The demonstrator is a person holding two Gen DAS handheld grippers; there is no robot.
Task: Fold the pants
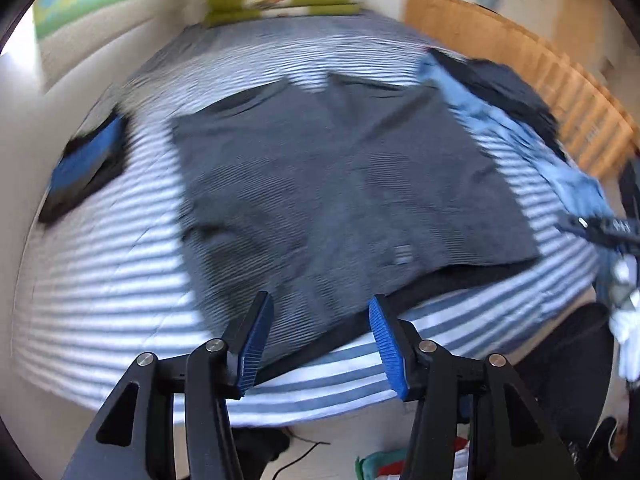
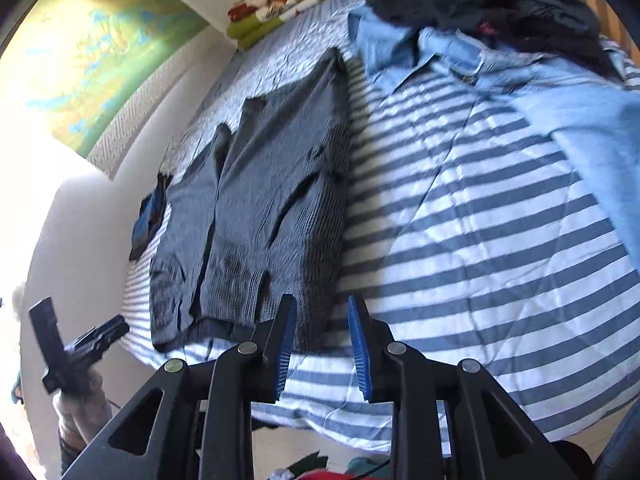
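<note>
The grey pants are lying flat on the striped bed cover, near its front edge, already doubled into a broad rectangle — laid out smooth, it seems, so the next fold can be made cleanly. In the right wrist view the same pants are running away from the camera in a long strip, with bare striped cover to their right. A heap of other clothes, light blue and dark, is sitting at the far right of the bed, probably waiting its turn, while a small folded blue and black garment is lying apart at the left, likely a finished piece set aside.

The left gripper is hovering above the near hem with its blue pads standing about half apart; nothing is between them and they are not touching the cloth. The right gripper is hanging over the near right corner of the pants, its jaws parted only narrowly — empty as well, the fabric lying below them rather than pinched. Both appear freed from the cloth, judging by the gap.
</note>
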